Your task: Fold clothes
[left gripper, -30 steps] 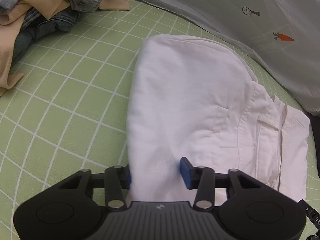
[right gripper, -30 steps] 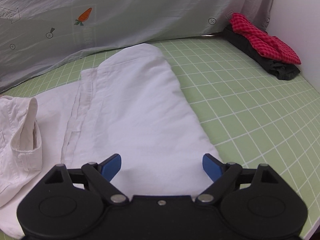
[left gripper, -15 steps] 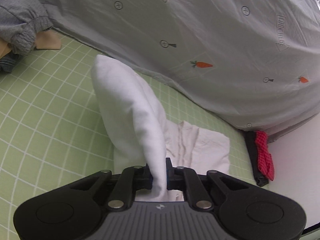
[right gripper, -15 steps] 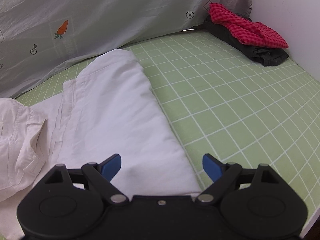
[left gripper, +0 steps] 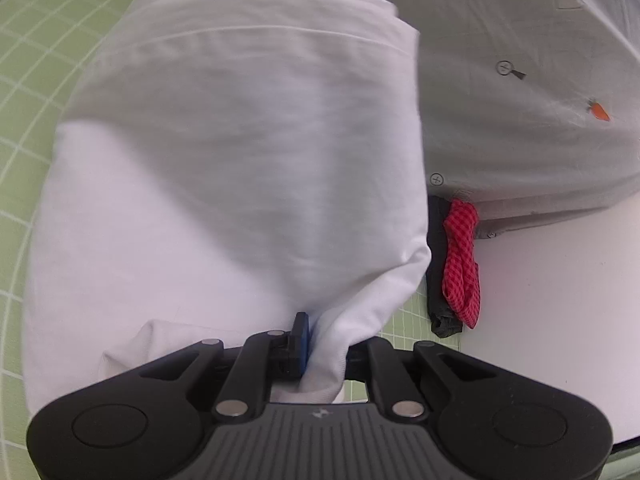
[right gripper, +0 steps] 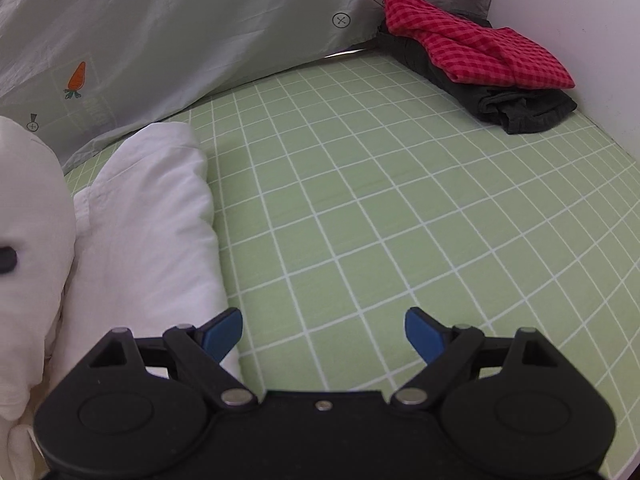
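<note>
A white garment (left gripper: 240,168) fills most of the left wrist view. My left gripper (left gripper: 324,352) is shut on a bunched edge of it and holds it lifted, so the cloth drapes in front of the camera. The same garment lies on the green checked sheet in the right wrist view (right gripper: 148,232), with the lifted part at the far left (right gripper: 32,216). My right gripper (right gripper: 323,334) is open and empty, just right of the garment's edge, over bare sheet.
A folded red checked cloth on dark clothes (right gripper: 480,52) lies in the far right corner by a white wall, also in the left wrist view (left gripper: 460,256). A grey carrot-print sheet (right gripper: 160,40) hangs along the back. Green checked sheet (right gripper: 400,200) spreads to the right.
My left gripper closed on the white garment and lifted it up and rightward. My right gripper slid right, off the garment onto the sheet, staying open.
</note>
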A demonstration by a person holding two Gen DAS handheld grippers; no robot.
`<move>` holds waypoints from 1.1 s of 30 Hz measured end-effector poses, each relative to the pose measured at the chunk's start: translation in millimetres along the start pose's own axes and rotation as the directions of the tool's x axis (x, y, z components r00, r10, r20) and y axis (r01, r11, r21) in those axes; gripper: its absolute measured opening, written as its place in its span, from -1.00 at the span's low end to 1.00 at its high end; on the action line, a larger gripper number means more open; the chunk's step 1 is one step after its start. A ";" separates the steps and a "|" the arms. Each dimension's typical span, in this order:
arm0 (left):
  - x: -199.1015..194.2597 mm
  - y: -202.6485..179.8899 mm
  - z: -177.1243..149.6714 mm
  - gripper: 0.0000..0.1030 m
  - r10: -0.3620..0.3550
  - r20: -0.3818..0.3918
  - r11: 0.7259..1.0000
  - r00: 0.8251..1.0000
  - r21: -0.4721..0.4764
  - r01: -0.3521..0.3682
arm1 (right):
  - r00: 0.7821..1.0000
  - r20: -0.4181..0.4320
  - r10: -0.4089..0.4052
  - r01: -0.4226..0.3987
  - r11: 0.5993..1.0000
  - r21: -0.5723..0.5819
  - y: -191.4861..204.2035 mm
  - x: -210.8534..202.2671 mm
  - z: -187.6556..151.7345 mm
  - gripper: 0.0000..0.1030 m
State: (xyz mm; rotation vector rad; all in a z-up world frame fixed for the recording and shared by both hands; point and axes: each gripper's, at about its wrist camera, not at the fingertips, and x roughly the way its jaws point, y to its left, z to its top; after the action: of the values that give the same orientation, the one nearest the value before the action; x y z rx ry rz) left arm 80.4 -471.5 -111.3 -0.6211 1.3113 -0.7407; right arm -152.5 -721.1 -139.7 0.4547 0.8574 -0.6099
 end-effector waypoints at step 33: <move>-59.3 38.3 -3.5 0.26 0.503 0.209 0.843 0.839 0.095 -0.529 | 0.942 -0.002 0.335 -0.334 0.939 -0.089 88.2 15.0 46.7 0.73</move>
State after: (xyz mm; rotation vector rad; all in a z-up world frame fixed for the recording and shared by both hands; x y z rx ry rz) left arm 76.2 -401.2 -104.5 -0.1812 1.1709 -0.3201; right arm -60.7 -688.2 -113.5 0.5026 0.7693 -0.2597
